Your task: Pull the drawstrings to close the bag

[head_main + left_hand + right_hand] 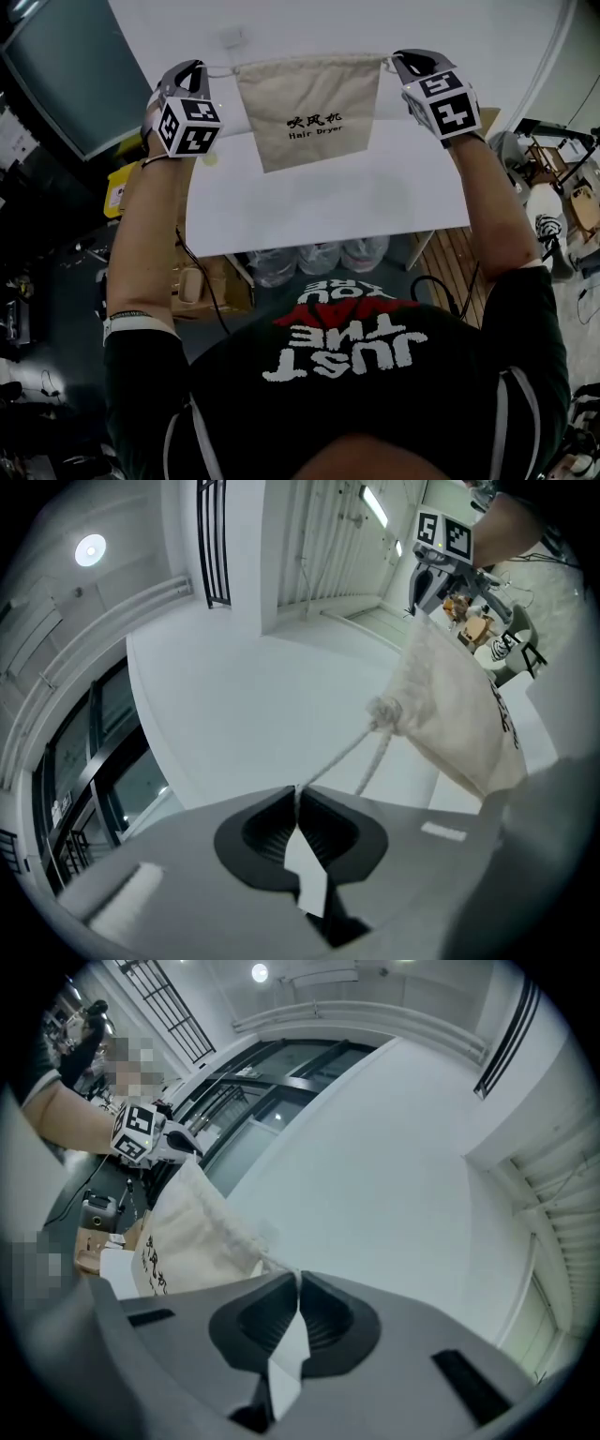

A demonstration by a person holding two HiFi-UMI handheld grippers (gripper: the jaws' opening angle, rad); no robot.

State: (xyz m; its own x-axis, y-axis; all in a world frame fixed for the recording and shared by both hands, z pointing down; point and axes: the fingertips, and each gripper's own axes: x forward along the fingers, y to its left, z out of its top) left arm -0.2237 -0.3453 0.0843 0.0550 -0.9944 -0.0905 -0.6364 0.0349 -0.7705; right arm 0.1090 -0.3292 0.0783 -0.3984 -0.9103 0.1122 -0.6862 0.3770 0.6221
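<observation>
A cream drawstring bag (309,108) with black print hangs stretched between my two grippers above the white table (328,202). Its mouth is gathered along the top edge. My left gripper (198,68) is shut on the left drawstring (349,752), which runs as two cords from the shut jaws (296,794) to the puckered corner of the bag (455,714). At the other corner my right gripper (397,62) is shut on the right drawstring (272,1262), only a short bit showing between its jaws (298,1279) and the bag (187,1232).
Clear plastic bottles (319,255) and a cardboard box (202,286) sit below the table's near edge. A yellow object (117,187) lies at the left, and wooden furniture (553,159) stands at the right. Walls and windows surround the table.
</observation>
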